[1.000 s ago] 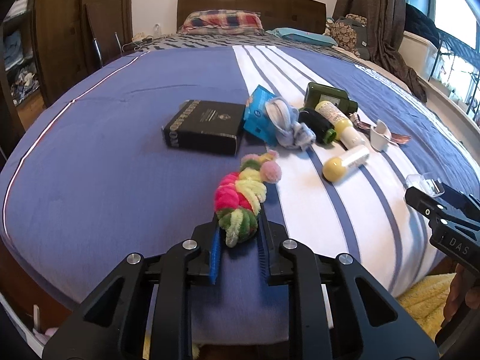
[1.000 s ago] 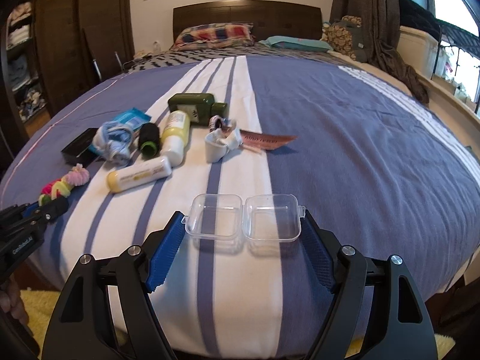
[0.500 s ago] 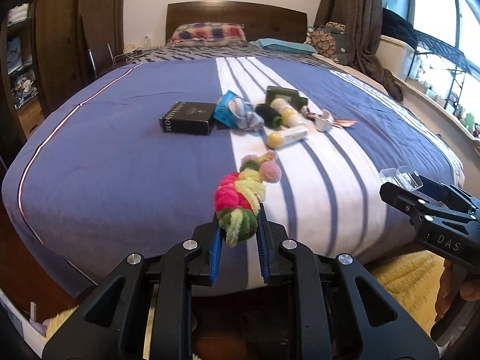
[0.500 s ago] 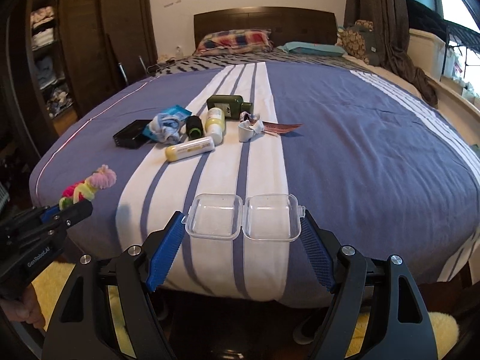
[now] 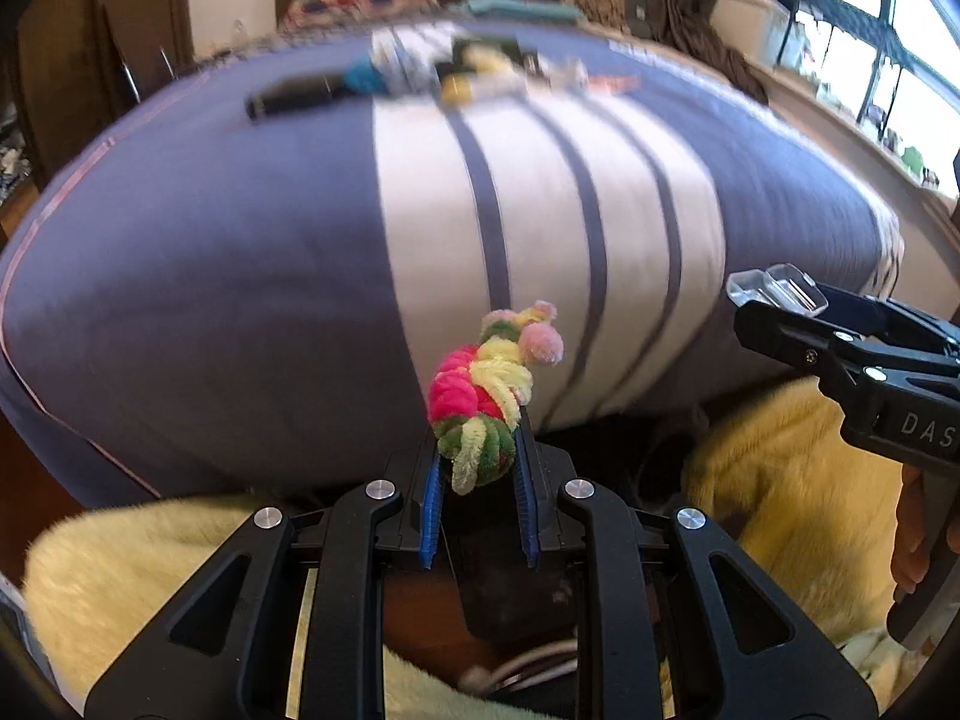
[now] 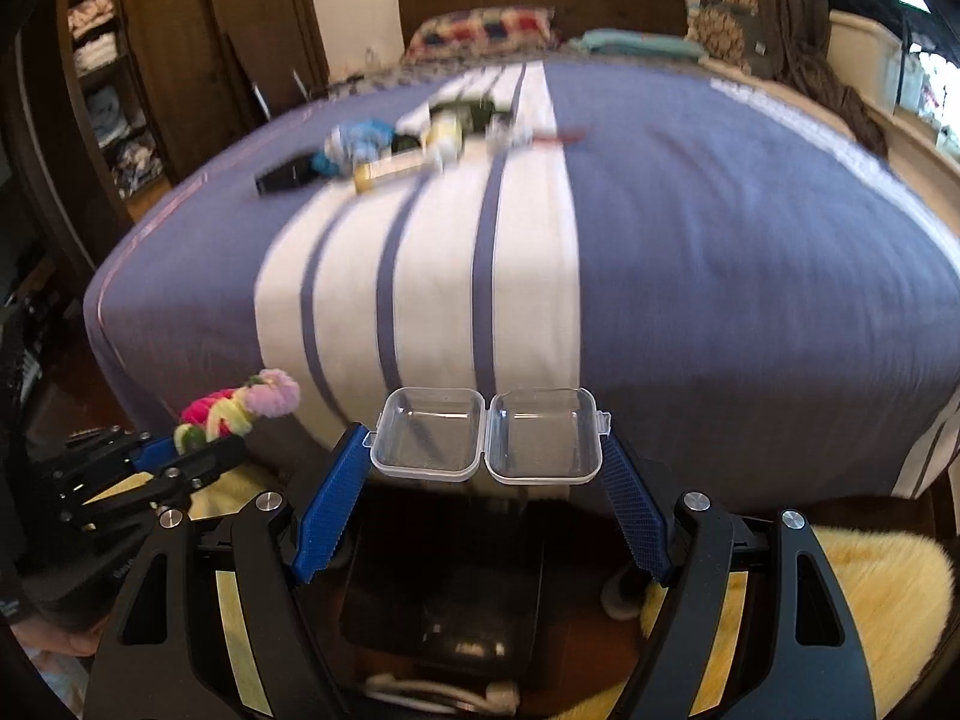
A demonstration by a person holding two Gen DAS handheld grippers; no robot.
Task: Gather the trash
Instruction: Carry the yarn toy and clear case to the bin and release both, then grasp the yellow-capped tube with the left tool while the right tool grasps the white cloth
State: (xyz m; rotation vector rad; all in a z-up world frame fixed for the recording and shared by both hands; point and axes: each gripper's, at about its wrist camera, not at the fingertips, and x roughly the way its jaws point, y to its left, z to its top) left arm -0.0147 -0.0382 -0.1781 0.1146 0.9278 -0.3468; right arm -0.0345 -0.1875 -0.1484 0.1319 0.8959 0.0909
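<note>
My left gripper [image 5: 477, 468] is shut on a twisted pipe-cleaner bundle [image 5: 480, 384] of pink, yellow and green, held in the air in front of the bed's foot. My right gripper [image 6: 486, 456] is shut on an open clear plastic clamshell case [image 6: 486, 435], gripped by its two ends. Below both grippers a dark bin [image 6: 444, 594] stands on the floor, with white items in front of it. The right gripper and its case also show in the left wrist view [image 5: 774, 291]. The left gripper with the bundle shows in the right wrist view [image 6: 210, 426].
The bed [image 6: 690, 228] with a blue and white striped cover fills the view. Far up on it lie a black box [image 5: 294, 96], a blue packet, bottles and wrappers, all blurred. Yellow fluffy rugs [image 5: 150, 576] lie on the floor at both sides.
Both grippers have pulled back from the bed and dropped lower, past its foot edge. The floor, rugs and dark bin have come into view below them. Both holds are unchanged.
</note>
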